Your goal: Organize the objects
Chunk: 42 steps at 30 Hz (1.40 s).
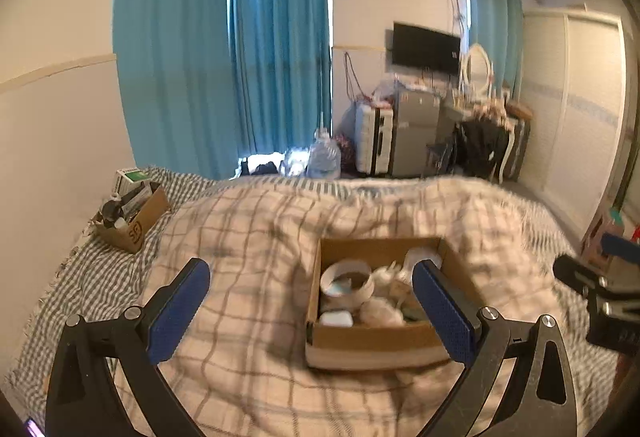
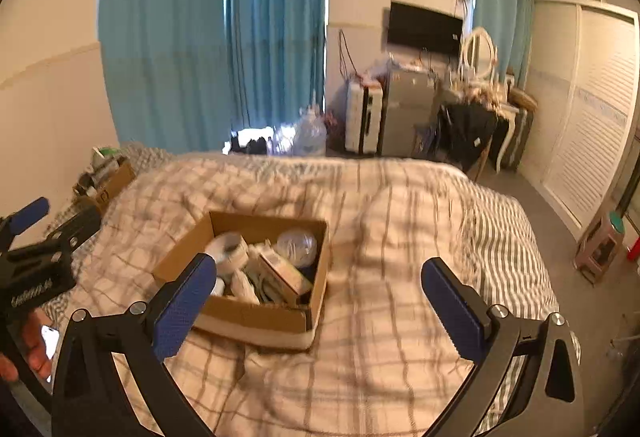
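An open cardboard box (image 1: 376, 341) (image 2: 256, 317) sits on the checked quilt in the middle of the bed. It holds a roll of white tape (image 1: 347, 279) (image 2: 230, 249), a small white case (image 1: 336, 318), a small carton (image 2: 284, 271), a clear round lid (image 2: 297, 243) and other white items. My left gripper (image 1: 311, 311) hangs above the quilt, open and empty, its right finger over the box's right side. My right gripper (image 2: 320, 307) is open and empty too, its left finger over the box's near left corner.
A second cardboard box (image 1: 134, 221) (image 2: 105, 186) full of bottles and packets stands at the bed's far left by the wall. Beyond the bed are blue curtains, a water jug (image 1: 323, 157), a suitcase, a small fridge and a dressing table. A stool (image 2: 600, 245) stands right of the bed.
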Available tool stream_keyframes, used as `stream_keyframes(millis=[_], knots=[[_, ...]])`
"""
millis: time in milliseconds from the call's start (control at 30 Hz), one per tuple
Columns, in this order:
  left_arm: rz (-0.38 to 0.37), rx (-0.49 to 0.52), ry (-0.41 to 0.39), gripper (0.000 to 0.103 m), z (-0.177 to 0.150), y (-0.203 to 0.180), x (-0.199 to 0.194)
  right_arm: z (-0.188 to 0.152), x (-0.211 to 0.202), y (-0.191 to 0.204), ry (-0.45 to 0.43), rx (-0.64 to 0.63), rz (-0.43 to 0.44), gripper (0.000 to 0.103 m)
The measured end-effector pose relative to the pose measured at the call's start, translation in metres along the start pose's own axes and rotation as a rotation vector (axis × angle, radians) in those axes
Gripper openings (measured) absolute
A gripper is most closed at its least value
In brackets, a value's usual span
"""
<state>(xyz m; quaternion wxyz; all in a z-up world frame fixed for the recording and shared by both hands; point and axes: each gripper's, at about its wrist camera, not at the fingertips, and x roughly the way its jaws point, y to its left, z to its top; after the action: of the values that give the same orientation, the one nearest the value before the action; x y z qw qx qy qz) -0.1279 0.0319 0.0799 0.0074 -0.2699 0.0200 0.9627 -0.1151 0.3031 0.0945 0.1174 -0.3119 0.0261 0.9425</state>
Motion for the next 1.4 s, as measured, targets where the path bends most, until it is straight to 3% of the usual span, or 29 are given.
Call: stream_keyframes(millis=[300, 1400], knots=[[0.005, 0.016, 0.060, 0.103, -0.017, -0.005, 0.017, -0.016, 0.028, 0.000, 0.063, -0.001, -0.006, 0.102], [-0.029, 0.003, 0.128, 0.103, -0.029, -0.003, 0.034, -0.022, 0.031, 0.004, 0.083, -0.008, 0.006, 0.102]])
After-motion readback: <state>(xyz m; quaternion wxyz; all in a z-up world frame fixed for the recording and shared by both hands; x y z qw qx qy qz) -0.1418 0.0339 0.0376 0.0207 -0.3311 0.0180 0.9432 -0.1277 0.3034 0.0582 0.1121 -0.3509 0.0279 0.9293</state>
